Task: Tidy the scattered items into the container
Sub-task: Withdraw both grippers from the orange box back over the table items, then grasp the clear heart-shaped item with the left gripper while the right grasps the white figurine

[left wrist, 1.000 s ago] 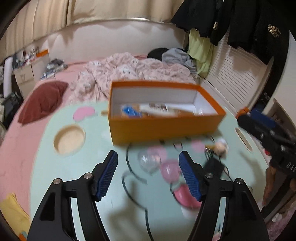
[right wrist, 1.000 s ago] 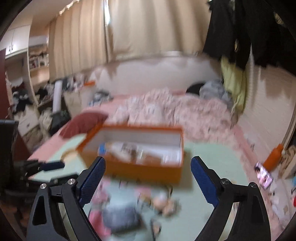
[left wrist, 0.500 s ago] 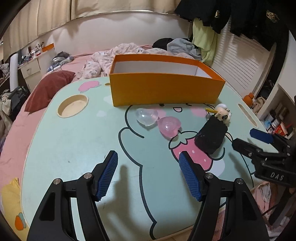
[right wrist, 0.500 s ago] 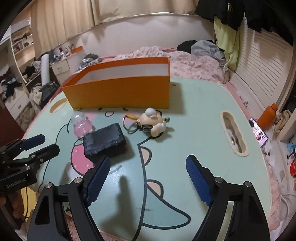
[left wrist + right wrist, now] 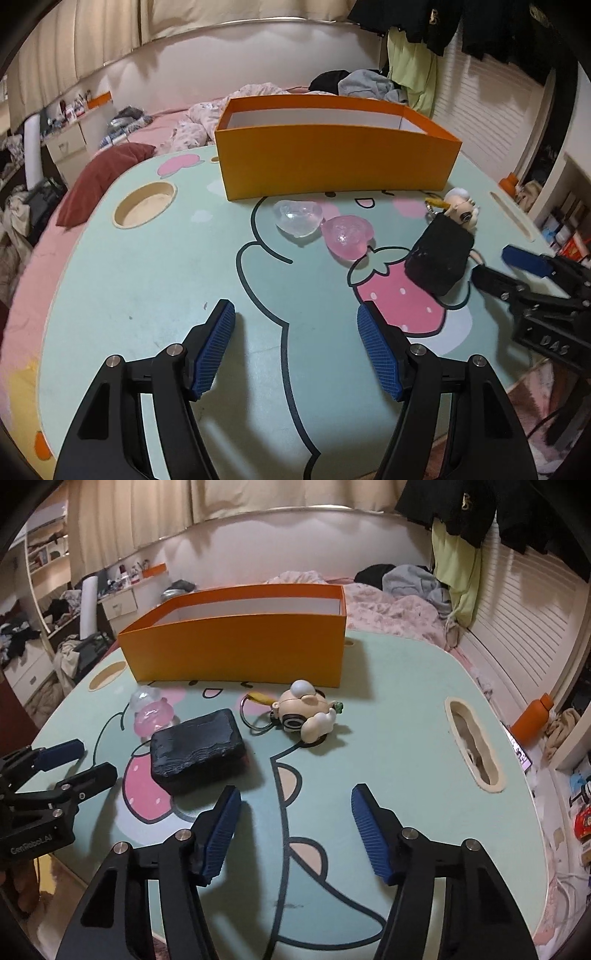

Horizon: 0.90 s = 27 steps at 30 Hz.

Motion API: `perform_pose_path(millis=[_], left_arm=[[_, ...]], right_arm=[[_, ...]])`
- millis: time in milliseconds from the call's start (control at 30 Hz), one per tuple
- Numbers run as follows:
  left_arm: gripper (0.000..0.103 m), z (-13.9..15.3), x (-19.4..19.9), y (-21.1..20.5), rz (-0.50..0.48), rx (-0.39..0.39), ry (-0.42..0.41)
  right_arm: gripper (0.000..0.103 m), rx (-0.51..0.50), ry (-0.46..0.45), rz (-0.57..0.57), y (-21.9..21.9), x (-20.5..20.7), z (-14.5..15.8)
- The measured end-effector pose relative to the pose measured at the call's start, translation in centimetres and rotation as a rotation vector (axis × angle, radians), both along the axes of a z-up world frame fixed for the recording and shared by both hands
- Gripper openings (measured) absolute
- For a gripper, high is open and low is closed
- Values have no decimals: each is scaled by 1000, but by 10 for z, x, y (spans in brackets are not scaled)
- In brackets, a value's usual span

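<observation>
The left gripper point(image 5: 295, 334) is hovering low over the mint-green cartoon table point(image 5: 147, 288), its blue-padded jaws opening with nothing between them but bare tabletop. The right gripper point(image 5: 295, 819) is hanging over the same table near its front edge, its jaws closing on empty air, the pads touching nothing. Each tool is showing in the other's camera: the right one is poking in from the right side of the left view, the left one from the left side of the right view.

Just ahead of the right gripper, a black block point(image 5: 197, 747) is lying flat on the printed strawberry. Beyond it, a cream toy keychain point(image 5: 306, 712) is resting on its side with its ring and yellow tag trailing leftward. To the left of the block, a clear heart-shaped piece point(image 5: 297, 218) and a pink heart-shaped piece point(image 5: 347, 234) are sitting side by side, touching or nearly so.

Behind all four scattered items, the orange box point(image 5: 332, 166) is standing upright and open-topped at the far side of the table; its contents cannot be seen from these angles. A bed with a rumpled pink blanket point(image 5: 388, 609) is filling the background.
</observation>
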State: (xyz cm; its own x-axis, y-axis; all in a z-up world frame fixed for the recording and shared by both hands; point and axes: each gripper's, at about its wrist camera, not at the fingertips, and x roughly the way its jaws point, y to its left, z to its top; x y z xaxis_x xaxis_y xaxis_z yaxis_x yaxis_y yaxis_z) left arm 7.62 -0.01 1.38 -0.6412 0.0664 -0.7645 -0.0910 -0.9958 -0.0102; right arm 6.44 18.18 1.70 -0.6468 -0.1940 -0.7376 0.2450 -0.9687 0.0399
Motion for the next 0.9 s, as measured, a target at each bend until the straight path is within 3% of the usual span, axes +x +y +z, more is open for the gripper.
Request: perform_pose_path(millis=[33,67,467,667,700,800,900], left_arm=[[84,-1,0,2,-8,3,-3],[85,-2,0,4,-16,1,-2],[85,14,-7,-14,-22,75,23],[85,35,-40,-27,-23,99,45],[85,35,-47,-26,-25,94,45],[68,28,-71,-24,-20,68,7],[67,18,-91,-23,-24,90,-51]], right_arm=[[61,-8,-1,3,2,0,0],[61,-10,-4,7,2,0,1],[61,-9,-1,-4,-1,0,0],[61,-16,-3,-6,-1,1,1],[61,-17,-3,-7,-1,1,1],[61,-22,-4,-7,-1,1,1],[61,-29,-5,-7,0,1,1]])
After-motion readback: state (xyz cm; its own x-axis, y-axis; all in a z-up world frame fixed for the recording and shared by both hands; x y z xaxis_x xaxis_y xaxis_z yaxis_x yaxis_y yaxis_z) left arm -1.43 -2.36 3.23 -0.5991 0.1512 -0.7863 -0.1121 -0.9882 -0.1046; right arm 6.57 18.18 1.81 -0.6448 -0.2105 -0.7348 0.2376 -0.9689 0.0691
